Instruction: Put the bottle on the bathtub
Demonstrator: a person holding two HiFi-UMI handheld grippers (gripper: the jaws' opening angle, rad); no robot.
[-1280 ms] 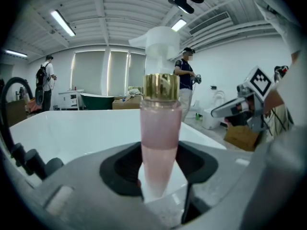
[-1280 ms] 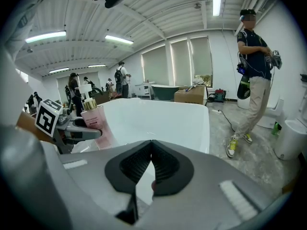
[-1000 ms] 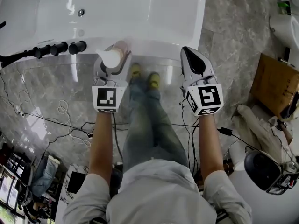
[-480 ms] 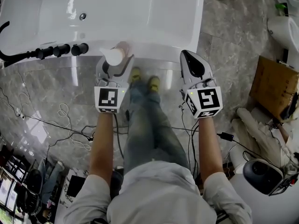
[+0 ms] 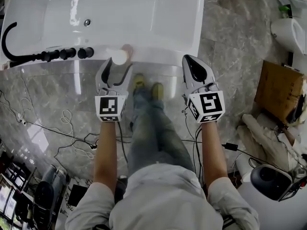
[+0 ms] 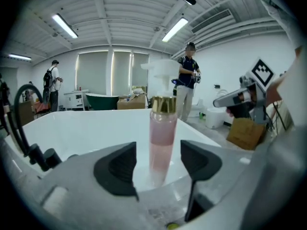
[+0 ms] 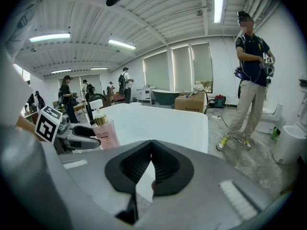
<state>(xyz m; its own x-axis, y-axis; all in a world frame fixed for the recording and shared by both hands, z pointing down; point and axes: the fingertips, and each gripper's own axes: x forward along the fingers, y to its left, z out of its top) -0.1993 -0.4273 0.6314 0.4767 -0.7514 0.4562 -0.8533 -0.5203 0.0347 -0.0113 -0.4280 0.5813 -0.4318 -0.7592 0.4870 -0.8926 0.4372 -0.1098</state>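
Bathtub (image 5: 144, 13) first: one white tub, the largest thing below me, lying crosswise ahead of my feet. Grey marbled floor (image 5: 230, 51) runs all round it. In the left gripper view two people (image 6: 188, 83) stand beyond the bathtub's far side. Off the bathtub's right end, well apart from it, lies one brown cardboard box (image 5: 276, 90). On the bathtub's near rim, toward its left end, sits one black tap set (image 5: 62, 54), its curved spout arching over the basin. I cannot count its knobs with any certainty.

I carry two grippers, both at the bathtub's near rim. My left gripper (image 5: 117, 70) has its jaws spread wide. They have just been opening, and the bottle stands between them with a gap to each pad, so they grip nothing. My right gripper (image 5: 190, 61) hangs at the rim nearer the bathtub's right end, its jaws pressed together with nothing between them.

There is one bottle (image 5: 119, 56), clear with pink liquid, a gold collar and a white pump head. It stands upright on the bathtub's near rim, just right of the tap set. My two yellow shoes (image 5: 139, 79) stand on the floor against the bathtub's near side, between the two grippers. Thin cables (image 5: 62, 123) trail over the floor on the near side of the bathtub, toward its left end.
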